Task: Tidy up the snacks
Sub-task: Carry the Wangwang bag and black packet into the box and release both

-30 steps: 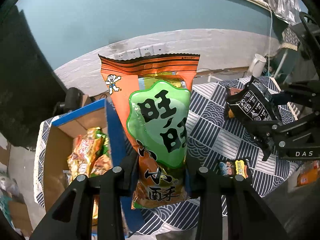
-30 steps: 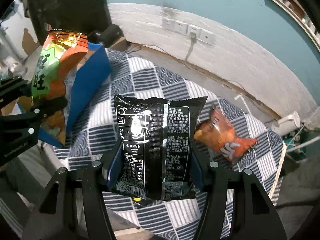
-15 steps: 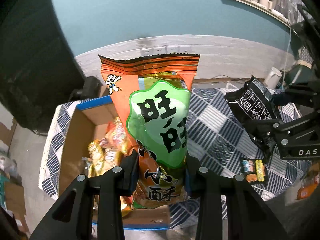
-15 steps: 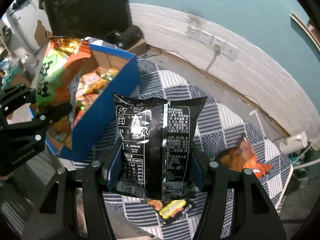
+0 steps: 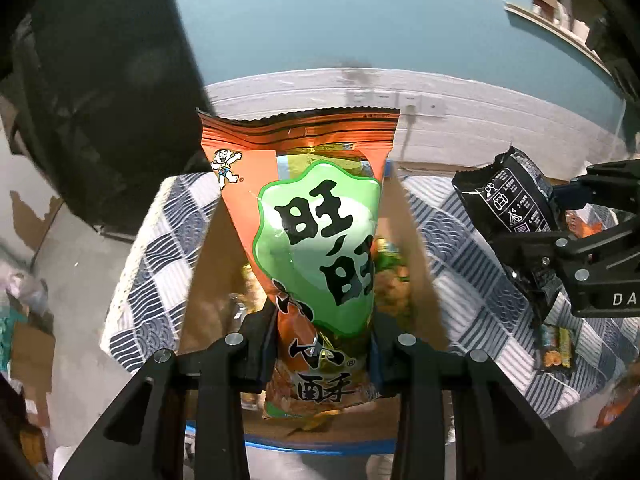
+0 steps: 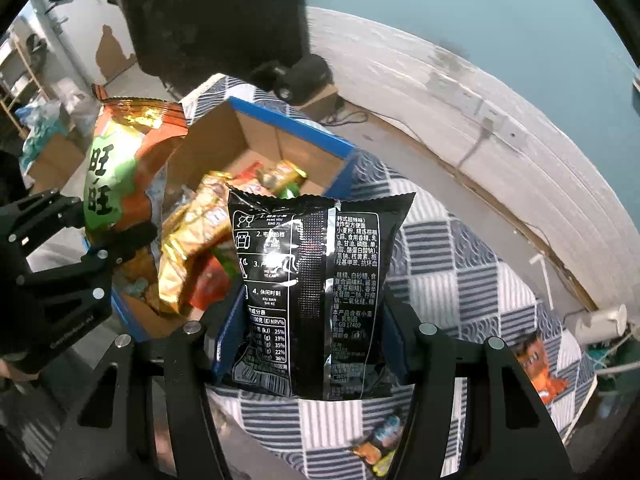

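My left gripper (image 5: 320,344) is shut on an orange and green snack bag (image 5: 316,248) and holds it upright over the open blue cardboard box (image 5: 416,256); the bag also shows in the right wrist view (image 6: 120,176). My right gripper (image 6: 316,332) is shut on a black snack bag (image 6: 316,288), held just right of the box (image 6: 288,136); it also shows in the left wrist view (image 5: 508,200). Several snack packets (image 6: 200,232) lie inside the box.
The box stands on a blue and white patterned tablecloth (image 6: 448,280). A small packet (image 6: 376,444) lies near the table's front edge and an orange bag (image 6: 536,364) at the right. A black chair back (image 6: 216,12) stands behind the box.
Both grippers have moved left with their bags. The orange and green bag is now over the box's opening, and the black bag is closer to the box.
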{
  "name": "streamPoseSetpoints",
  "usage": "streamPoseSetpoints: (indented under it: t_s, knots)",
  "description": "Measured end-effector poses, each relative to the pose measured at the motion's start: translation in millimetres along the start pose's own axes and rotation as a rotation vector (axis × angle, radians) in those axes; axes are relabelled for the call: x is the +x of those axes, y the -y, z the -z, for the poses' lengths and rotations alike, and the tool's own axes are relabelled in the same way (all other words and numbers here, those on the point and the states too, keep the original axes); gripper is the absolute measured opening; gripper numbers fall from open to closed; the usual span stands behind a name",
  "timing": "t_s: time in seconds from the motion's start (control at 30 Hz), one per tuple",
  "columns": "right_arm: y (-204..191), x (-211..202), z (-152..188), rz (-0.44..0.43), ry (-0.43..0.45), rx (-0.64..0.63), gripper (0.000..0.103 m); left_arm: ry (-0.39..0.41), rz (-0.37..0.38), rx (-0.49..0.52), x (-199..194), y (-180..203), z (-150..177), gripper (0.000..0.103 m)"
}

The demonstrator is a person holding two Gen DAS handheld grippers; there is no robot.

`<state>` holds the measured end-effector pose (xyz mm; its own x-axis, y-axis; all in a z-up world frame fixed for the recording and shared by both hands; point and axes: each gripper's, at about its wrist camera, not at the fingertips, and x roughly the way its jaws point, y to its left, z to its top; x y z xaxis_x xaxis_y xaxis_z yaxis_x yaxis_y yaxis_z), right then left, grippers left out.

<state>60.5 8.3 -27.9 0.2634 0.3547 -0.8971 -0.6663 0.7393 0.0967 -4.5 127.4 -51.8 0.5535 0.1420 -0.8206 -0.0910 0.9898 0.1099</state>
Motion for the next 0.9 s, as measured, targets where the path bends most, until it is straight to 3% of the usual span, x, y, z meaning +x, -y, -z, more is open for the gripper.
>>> streamPoseSetpoints:
  t_s: [0.6,0.73,0.9]
  knots:
    - [-54.5,58.2,-43.6,-0.115,-0.067,-0.042,0.06,-0.094,-0.064,-0.095,35.9,-53.9,17.4,0.037]
    - [-55.1,57.6,-45.5,-0.104,-0.055,-0.037,0.069,-0.107,-0.077,-0.088,38.9,-55.7,17.7,0.047]
    - [-49.0,50.3,-44.6,-0.075,-0.039,-0.036,0.071,-0.082,-0.103,-0.07,32.7,-52.1,16.5,0.058]
